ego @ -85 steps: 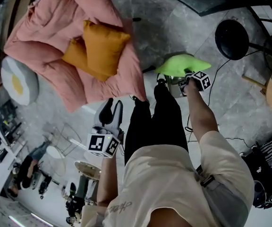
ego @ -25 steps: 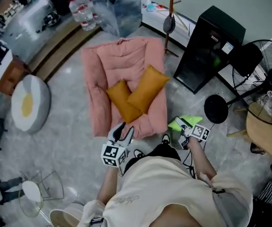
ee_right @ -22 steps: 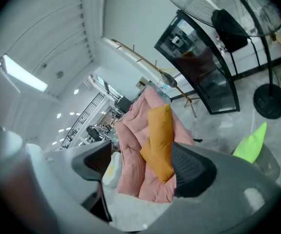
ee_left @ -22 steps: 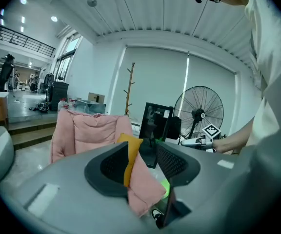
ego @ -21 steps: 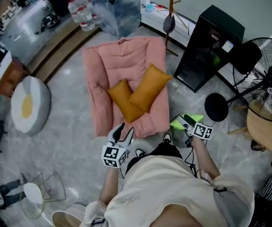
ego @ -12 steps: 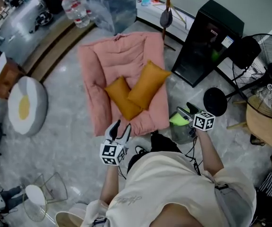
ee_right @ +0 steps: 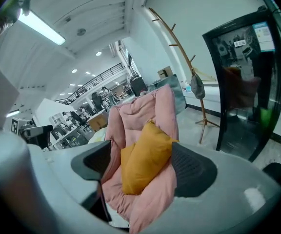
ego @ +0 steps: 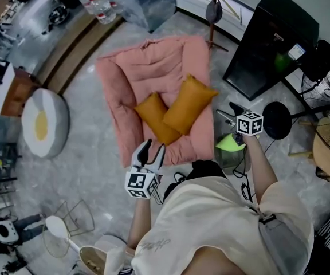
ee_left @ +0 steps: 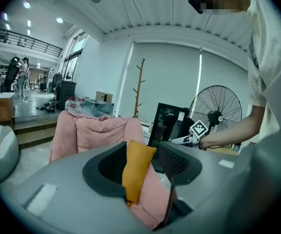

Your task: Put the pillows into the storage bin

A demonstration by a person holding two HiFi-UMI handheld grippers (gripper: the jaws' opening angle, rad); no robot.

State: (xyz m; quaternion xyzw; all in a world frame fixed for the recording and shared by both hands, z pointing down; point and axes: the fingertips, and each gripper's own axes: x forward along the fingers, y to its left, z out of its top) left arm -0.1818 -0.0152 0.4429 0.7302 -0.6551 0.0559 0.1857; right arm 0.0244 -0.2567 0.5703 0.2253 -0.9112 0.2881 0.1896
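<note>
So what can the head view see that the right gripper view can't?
Only the head view shows the green pillow in the clear bin on the floor, close to the person's feet. Only the right gripper view shows the ceiling with its strip light and an upstairs railing far off. Both show the pink lounger with the two orange pillows lying on it, and the black cabinet beside it.

Mustard-orange pillows (ego: 189, 103) on dusty-pink lounger (ego: 148, 67); lime-green pillow (ego: 229, 144); white cushion (ego: 44, 125) with yellow yolk spot; black cabinet (ego: 268, 44); grey marbled floor (ego: 90, 171).
</note>
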